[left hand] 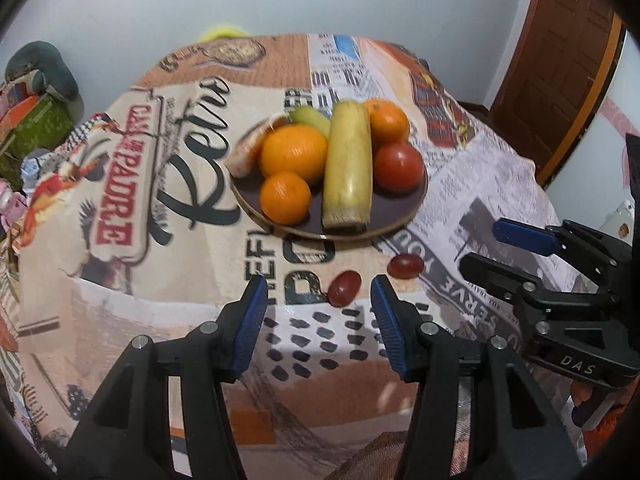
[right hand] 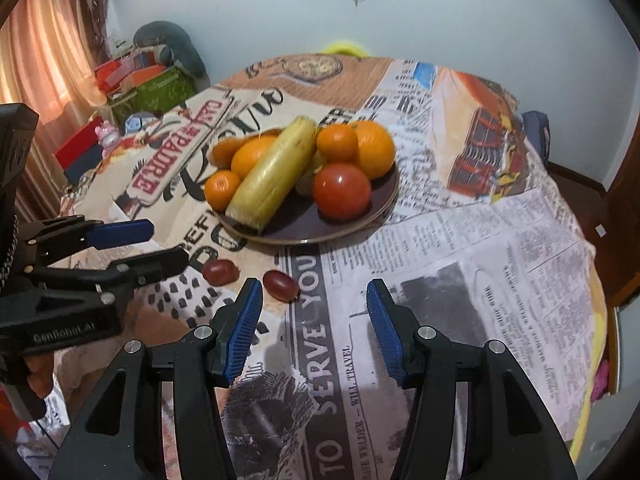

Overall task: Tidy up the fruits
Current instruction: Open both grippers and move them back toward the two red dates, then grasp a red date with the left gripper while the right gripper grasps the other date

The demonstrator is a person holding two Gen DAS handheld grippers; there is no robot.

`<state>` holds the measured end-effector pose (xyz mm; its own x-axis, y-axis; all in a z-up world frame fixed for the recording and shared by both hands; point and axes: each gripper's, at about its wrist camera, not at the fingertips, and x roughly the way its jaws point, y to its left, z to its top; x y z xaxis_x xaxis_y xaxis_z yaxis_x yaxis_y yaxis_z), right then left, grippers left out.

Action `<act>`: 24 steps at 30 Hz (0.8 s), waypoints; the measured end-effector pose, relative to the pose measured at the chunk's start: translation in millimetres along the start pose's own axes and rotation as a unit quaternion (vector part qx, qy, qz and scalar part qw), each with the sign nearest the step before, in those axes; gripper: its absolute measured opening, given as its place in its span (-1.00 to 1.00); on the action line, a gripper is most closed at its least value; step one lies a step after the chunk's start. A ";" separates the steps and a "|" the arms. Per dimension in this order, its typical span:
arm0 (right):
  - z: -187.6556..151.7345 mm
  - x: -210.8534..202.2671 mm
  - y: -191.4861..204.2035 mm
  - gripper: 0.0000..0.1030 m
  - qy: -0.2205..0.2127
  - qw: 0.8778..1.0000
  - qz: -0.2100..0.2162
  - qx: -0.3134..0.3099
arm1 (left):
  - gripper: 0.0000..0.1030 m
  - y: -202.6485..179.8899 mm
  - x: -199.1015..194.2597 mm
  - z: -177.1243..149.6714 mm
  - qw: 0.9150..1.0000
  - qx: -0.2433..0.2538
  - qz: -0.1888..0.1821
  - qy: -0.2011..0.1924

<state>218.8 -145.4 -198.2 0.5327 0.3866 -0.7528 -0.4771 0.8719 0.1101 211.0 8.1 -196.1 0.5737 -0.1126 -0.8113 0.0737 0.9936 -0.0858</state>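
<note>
Hovering over the near edge of the tabletop, both tools are spread wide and hold nothing. The left hand-held gripper points at the plate, and the left grape lies on the printed cloth between and just ahead of its blue pads, touching neither. The right grape sits near it on the cloth, just beside the plate's near rim, apart from the first. The right hand-held gripper hangs over the newspaper-print part of the cloth; the right grape lies just ahead of its left pad, not between the fingers. Seen from the right wrist, the left hand-held gripper comes in from the left edge with its jaws parted, tips near the left grape. The dark plate stands toward the middle of the tabletop, loaded: a long yellow corn cob lies across its middle, three oranges, big one, small one, far one, a red tomato at its right side, a green fruit at the back, a pale orange piece at the left rim. Frames slightly blurred.
</note>
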 end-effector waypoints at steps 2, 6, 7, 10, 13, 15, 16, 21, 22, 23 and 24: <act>-1.7 8.6 1.7 -0.02 0.008 1.000 0.005 -0.003 | 0.03 -1.2 8.7 -2.3 1.000 0.002 -0.003 0.007; -3.2 22.6 4.4 -0.02 0.022 1.000 0.011 -0.010 | -0.08 -3.1 21.9 -4.4 1.000 0.009 -0.012 0.020; -3.2 26.7 5.5 -0.02 0.025 0.999 0.013 -0.014 | -0.13 -3.7 25.4 -4.8 1.000 0.011 -0.015 0.024; -3.5 34.2 6.2 -0.04 0.031 0.999 0.018 -0.021 | -0.26 -3.0 35.8 -5.2 0.999 0.013 -0.017 0.033; -3.7 41.1 6.2 -0.24 0.042 0.998 0.028 -0.028 | -0.33 -0.6 39.9 -4.8 0.999 0.009 -0.026 0.033; -2.7 43.4 6.1 -0.28 0.043 0.998 0.030 -0.032 | -0.46 -0.6 39.7 -4.2 0.999 0.011 -0.032 0.030; -1.9 43.7 6.5 -0.31 0.042 0.998 0.032 -0.034 | -0.52 -1.1 39.7 -4.0 0.999 0.012 -0.036 0.029; 0.2 43.9 8.2 -0.64 0.039 0.997 0.053 -0.040 | -0.66 -5.0 39.4 -4.5 0.999 0.019 -0.040 0.022; 0.0 43.6 8.2 -0.64 0.038 0.997 0.053 -0.040 | -0.67 -5.2 38.9 -4.5 0.999 0.020 -0.040 0.022; -0.1 42.9 7.9 -0.64 0.037 0.997 0.053 -0.040 | -0.67 -4.9 38.4 -4.4 0.999 0.018 -0.037 0.021; -0.1 42.4 7.6 -0.65 0.037 0.997 0.053 -0.039 | -0.67 -4.2 37.7 -4.1 0.999 0.017 -0.037 0.021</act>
<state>237.7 -122.4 -229.3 0.4254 0.4500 -0.7852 -0.5827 0.8000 0.1428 228.9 -0.3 -228.7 0.5313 -0.1849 -0.8268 0.1428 0.9815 -0.1277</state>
